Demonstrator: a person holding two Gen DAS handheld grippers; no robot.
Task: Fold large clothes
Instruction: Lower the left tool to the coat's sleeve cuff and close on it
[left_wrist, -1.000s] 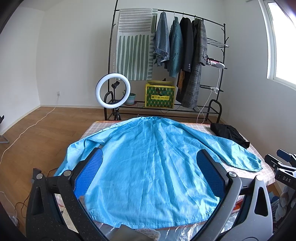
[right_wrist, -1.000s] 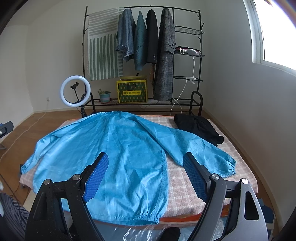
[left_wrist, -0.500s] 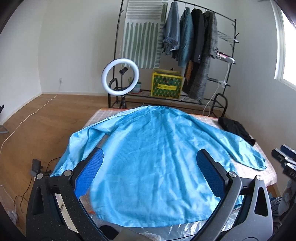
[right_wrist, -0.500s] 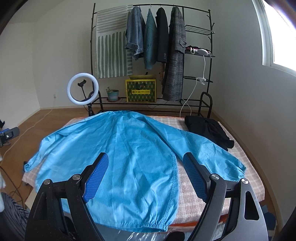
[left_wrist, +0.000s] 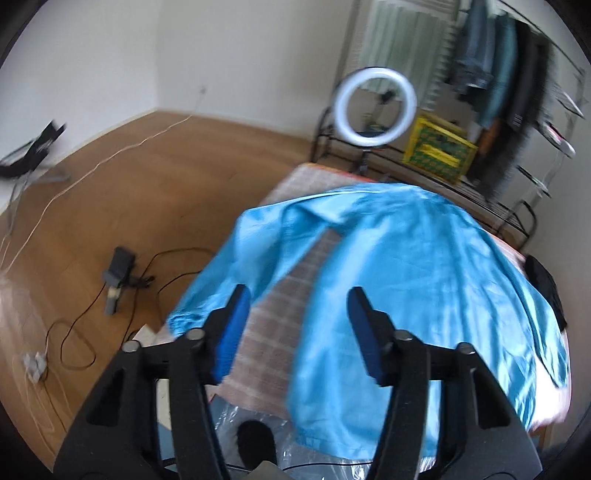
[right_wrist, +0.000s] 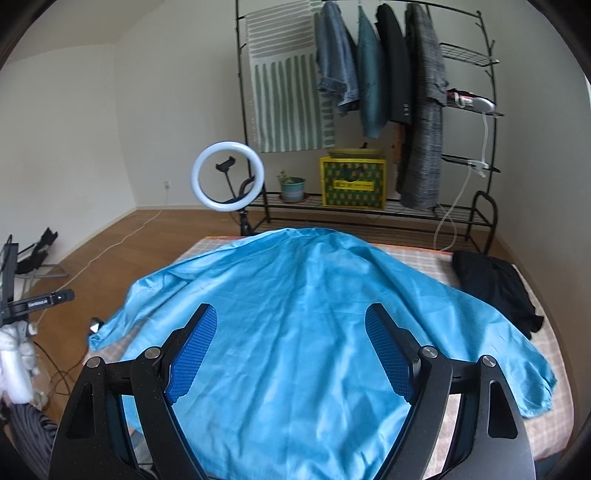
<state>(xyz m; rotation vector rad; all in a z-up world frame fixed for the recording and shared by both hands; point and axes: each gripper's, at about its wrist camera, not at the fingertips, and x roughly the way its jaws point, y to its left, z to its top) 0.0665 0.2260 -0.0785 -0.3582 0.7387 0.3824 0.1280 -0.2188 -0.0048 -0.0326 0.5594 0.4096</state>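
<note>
While jaws gape, coat (right_wrist: 295, 332) (blue) lies beyond.

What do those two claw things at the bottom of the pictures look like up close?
Both look alike. The left gripper and the right gripper each have a matte black frame with cut-out openings, silver round bolt heads at the joints, and two long curved fingers faced with bright blue, finely dotted pads. No cables, sleeves or markings show on them.

left tongs (left_wrist: 295, 325) spread wide, right tongs (right_wrist: 291, 350) spread wide, both empty
</note>
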